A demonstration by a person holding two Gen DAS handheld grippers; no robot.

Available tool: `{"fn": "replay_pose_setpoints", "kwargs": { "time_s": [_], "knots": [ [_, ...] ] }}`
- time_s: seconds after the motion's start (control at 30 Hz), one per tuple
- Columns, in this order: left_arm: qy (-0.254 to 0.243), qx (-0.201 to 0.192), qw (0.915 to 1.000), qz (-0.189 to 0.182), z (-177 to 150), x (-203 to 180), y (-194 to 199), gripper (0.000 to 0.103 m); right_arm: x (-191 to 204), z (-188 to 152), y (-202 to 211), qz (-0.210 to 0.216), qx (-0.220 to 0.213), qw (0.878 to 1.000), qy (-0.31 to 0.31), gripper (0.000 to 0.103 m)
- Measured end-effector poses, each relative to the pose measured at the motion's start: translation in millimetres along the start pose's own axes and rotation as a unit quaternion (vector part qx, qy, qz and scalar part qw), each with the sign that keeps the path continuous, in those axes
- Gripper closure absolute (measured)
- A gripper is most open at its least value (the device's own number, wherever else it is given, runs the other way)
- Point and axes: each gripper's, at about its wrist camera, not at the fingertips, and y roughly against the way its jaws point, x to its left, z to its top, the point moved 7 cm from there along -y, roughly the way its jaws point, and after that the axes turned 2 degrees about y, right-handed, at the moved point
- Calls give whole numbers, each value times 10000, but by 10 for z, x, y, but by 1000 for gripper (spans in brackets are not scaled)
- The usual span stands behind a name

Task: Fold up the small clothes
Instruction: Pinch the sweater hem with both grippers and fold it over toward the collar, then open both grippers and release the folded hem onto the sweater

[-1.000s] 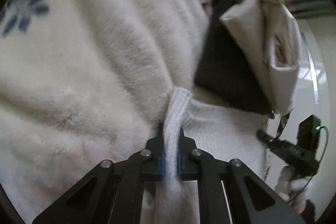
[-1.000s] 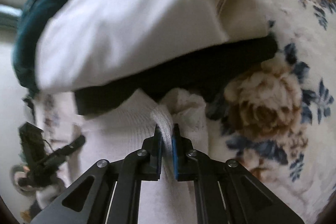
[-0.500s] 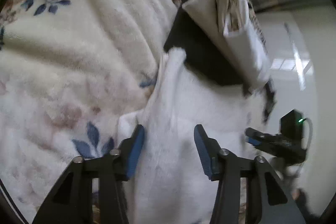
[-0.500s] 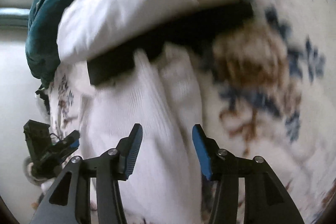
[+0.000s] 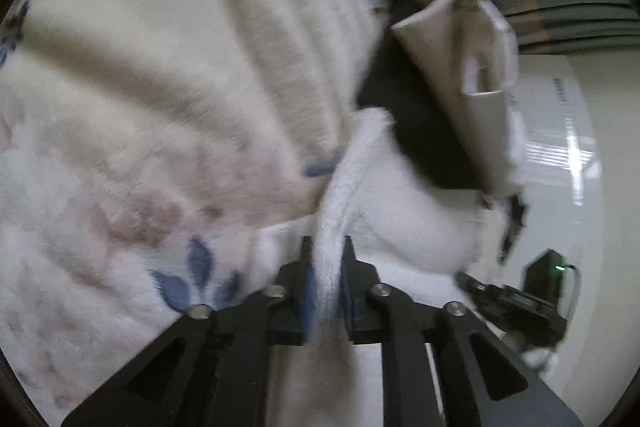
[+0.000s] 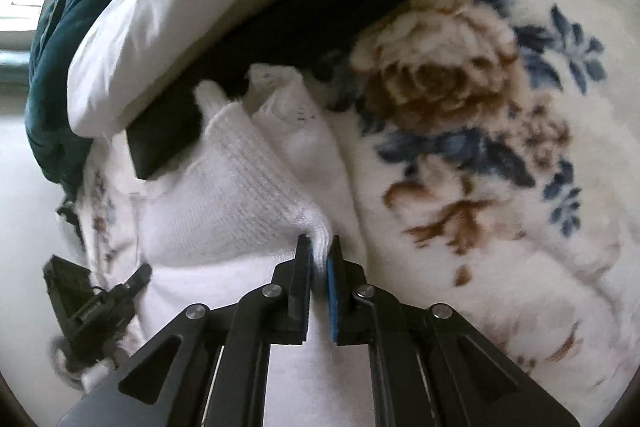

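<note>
Under both claws we see a plush floral blanket [image 6: 500,87]. Ahead of them sits a stack of folded clothes [image 6: 168,11], touching the white knit garment [image 6: 240,187], which stretches from the stack to the claws. Our left claw [image 5: 327,259] and right claw [image 6: 319,255] each pinch a fold of it, having just been closing.

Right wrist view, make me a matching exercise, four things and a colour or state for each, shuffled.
Things:
1. white knit garment
2. folded black garment
3. blanket
4. right tool

Colour or state:
A. cream with blue and brown flowers
B. pinched on a fold of knit
C. ribbed, lying on the blanket
D. under a folded white cloth

Pairs: 1-C, 2-D, 3-A, 4-B
</note>
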Motion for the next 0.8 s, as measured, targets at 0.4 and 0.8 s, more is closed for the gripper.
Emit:
{"fn": "replay_pose_setpoints", "kwargs": {
  "time_s": [0.4, 0.8],
  "knots": [
    [-1160, 150, 9924, 394, 493, -453, -489, 97, 428, 345, 26, -169, -251, 9964, 787, 96],
    [-835, 220, 9957, 341, 618, 35, -515, 97, -52, 687, -181, -328, -698, 9966, -280, 96]
  ]
}}
